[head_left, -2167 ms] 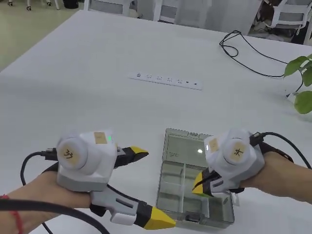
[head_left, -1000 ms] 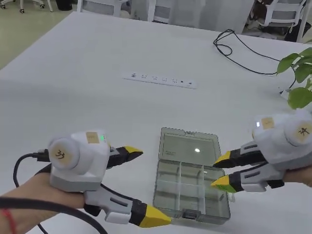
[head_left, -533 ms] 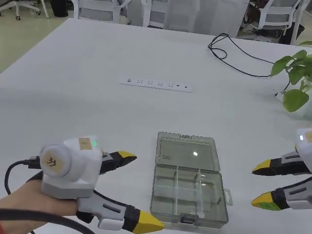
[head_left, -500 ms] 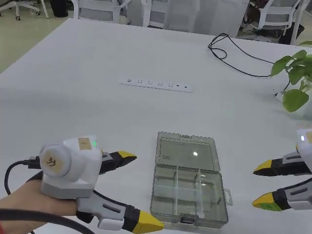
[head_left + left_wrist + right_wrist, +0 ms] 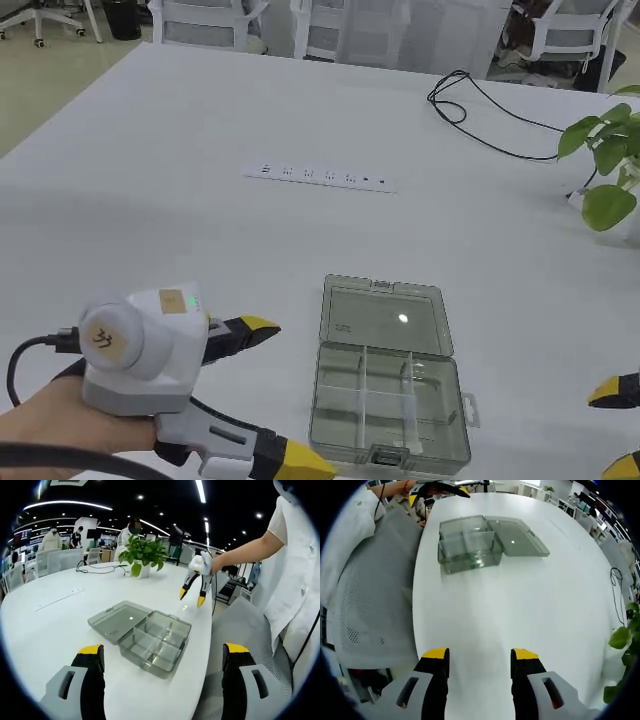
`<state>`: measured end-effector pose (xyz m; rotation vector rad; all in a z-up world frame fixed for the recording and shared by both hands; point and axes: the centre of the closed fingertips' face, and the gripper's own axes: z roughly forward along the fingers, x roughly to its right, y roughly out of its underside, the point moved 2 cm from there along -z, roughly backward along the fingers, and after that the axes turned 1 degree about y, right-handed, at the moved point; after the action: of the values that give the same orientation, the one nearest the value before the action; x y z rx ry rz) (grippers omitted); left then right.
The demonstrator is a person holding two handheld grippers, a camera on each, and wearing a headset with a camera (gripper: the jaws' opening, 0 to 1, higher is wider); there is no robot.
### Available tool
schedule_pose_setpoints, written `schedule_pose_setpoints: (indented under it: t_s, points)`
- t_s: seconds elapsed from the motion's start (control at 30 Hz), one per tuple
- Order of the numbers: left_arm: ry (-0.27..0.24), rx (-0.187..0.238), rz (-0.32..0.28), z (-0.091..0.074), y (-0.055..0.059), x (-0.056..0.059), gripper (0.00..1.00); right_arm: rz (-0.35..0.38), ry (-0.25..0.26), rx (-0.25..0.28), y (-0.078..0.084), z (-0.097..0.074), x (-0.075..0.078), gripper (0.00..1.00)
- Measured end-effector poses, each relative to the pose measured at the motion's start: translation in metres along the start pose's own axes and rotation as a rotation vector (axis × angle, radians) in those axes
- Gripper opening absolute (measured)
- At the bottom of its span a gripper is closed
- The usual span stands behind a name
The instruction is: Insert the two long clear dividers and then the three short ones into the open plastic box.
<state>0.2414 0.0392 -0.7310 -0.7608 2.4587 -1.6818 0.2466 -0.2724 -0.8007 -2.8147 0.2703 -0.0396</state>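
Observation:
The open clear plastic box [image 5: 388, 405] lies on the white table near its front edge, lid [image 5: 385, 317] folded flat behind it. Clear dividers [image 5: 366, 391] stand inside and split it into several compartments. My left gripper [image 5: 279, 396] hovers left of the box, open and empty. My right gripper [image 5: 620, 430] is at the far right edge, well away from the box, jaws apart and empty. The left gripper view shows the box [image 5: 150, 638] ahead between its jaws [image 5: 162, 651], with the right gripper [image 5: 192, 589] beyond. The right gripper view has the box [image 5: 469, 542] far ahead of its open jaws [image 5: 480, 654].
A white power strip [image 5: 318, 176] lies mid-table. A black cable [image 5: 482, 98] loops at the back right, and a potted plant [image 5: 603, 165] stands at the right edge. Chairs stand behind the table. A grey mesh chair [image 5: 365, 605] sits beside the table's front edge.
My right gripper has drawn back from over the box to the far right, staying open. The left gripper has hardly moved. The head camera has shifted slightly.

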Motion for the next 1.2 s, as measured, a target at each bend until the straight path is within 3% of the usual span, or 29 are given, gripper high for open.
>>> schedule_pose_setpoints:
  t_s: [0.2, 0.37, 0.63, 0.83, 0.93, 1.2]
  points:
    - [0.001, -0.003, 0.000, 0.000, 0.000, 0.000, 1.00, -0.086, -0.020, -0.096, 0.020, 0.015, -0.003, 0.50]
    - [0.001, -0.005, -0.003, 0.000, 0.001, 0.000, 1.00, -0.117, -0.021, -0.131, 0.025, 0.020, -0.002, 0.49]
    - [0.000, -0.006, -0.007, 0.000, 0.001, -0.001, 1.00, -0.165, -0.015, -0.148, 0.036, 0.022, 0.006, 0.43]
    - [0.002, -0.005, -0.007, 0.001, 0.002, -0.001, 1.00, -0.145, -0.010, -0.143, 0.039, 0.023, 0.008, 0.41]
    - [0.003, -0.004, -0.007, 0.001, 0.002, -0.001, 1.00, -0.149, -0.010, -0.147, 0.040, 0.023, 0.006, 0.33]
    - [0.007, -0.003, -0.005, 0.002, 0.001, -0.001, 1.00, -0.147, -0.005, -0.156, 0.041, 0.025, 0.007, 0.33]
